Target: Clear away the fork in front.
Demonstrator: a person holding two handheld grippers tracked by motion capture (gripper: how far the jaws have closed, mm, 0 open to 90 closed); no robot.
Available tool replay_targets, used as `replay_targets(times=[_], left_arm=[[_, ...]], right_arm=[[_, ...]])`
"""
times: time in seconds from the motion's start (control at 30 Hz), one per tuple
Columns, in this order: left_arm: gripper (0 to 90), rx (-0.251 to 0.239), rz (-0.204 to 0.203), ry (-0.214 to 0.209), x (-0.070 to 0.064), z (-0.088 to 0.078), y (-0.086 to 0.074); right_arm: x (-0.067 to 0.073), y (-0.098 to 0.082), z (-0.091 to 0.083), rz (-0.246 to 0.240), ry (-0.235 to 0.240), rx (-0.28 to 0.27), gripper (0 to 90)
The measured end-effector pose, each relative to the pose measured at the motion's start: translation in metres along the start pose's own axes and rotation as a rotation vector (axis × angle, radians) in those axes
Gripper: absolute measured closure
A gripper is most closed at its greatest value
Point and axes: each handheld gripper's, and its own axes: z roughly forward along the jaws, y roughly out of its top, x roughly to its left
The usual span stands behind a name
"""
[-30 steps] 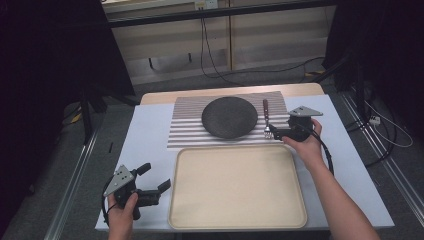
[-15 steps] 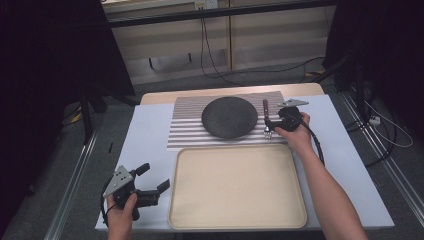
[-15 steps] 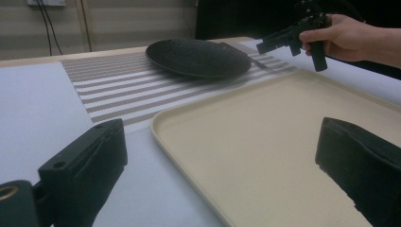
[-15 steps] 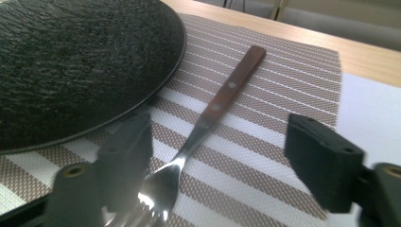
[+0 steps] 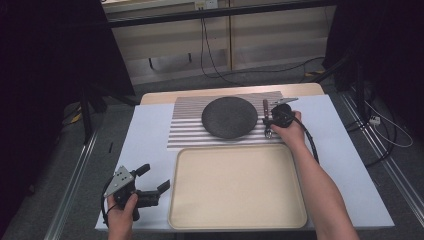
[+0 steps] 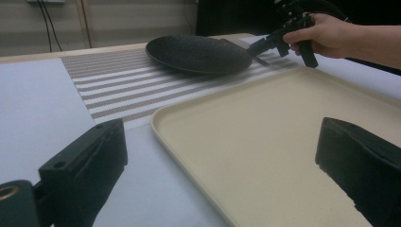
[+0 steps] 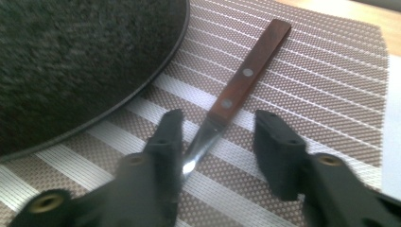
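- Now closing: right tool (image 7: 217, 142) come forward and down from a second ago, jaws just narrowed either side of the knife (image 7: 236, 85), metal neck between them, pads not yet pressing.
- Knife flat on the striped mat (image 5: 190, 125), far right of the surface (image 5: 150, 140), just right of the black plate (image 5: 230, 117).
- Grasp likely imminent; lift toward the cream tray (image 5: 237, 187) probably next.
- Left tool (image 5: 147, 187) spread, empty, unmoved at near left.
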Motion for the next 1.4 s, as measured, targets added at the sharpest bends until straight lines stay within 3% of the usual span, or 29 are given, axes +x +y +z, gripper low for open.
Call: replay_targets(times=[0.1, 0.13, 0.17, 0.27, 0.47, 0.77, 1.0, 1.1, 1.13, 1.23, 1.27, 1.4], left_arm=[[3.1, 0.001, -0.011, 0.004, 0.001, -0.001, -0.001], [3.1, -0.002, -0.010, 0.008, 0.001, -0.001, -0.001], [3.1, -0.002, -0.010, 0.008, 0.001, -0.001, -0.001], [3.1, -0.001, -0.008, 0.009, 0.001, -0.001, -0.001], [3.1, 0.000, -0.010, 0.006, 0.002, -0.002, -0.001], [3.1, -0.011, -0.021, 0.002, 0.002, -0.003, -0.001], [3.1, -0.016, -0.019, 0.000, 0.002, -0.003, -0.001], [3.1, -0.011, -0.013, -0.003, 0.002, -0.002, 0.000], [3.1, -0.010, -0.013, -0.004, 0.002, -0.001, 0.000], [3.1, -0.008, -0.015, -0.002, 0.002, 0.000, 0.000], [3.1, -0.005, -0.021, 0.000, 0.002, 0.000, 0.000], [3.1, -0.006, -0.023, -0.004, 0.002, 0.002, 0.000]], right_arm=[[-0.001, 0.001, 0.001, 0.019, 0.009, -0.001, 63.8], [-0.003, 0.002, 0.000, 0.032, 0.013, 0.006, 75.5], [-0.004, 0.002, 0.000, 0.045, 0.015, 0.008, 77.7], [-0.006, 0.002, -0.001, 0.073, 0.016, 0.018, 81.4], [-0.013, -0.001, -0.013, 0.078, 0.030, 0.072, 85.2], [-0.016, -0.016, -0.035, 0.080, 0.020, 0.100, 85.5], [-0.017, -0.042, -0.068, 0.079, 0.021, 0.118, 85.3], [-0.017, -0.044, -0.069, 0.070, 0.025, 0.120, 84.9], [-0.016, -0.041, -0.069, 0.047, 0.000, 0.113, 81.1], [-0.015, -0.036, -0.067, 0.069, -0.004, 0.073, 77.1], [-0.014, -0.029, -0.060, 0.073, -0.003, 0.066, 70.3], [-0.012, -0.024, -0.050, 0.068, -0.018, 0.074, 70.2]])
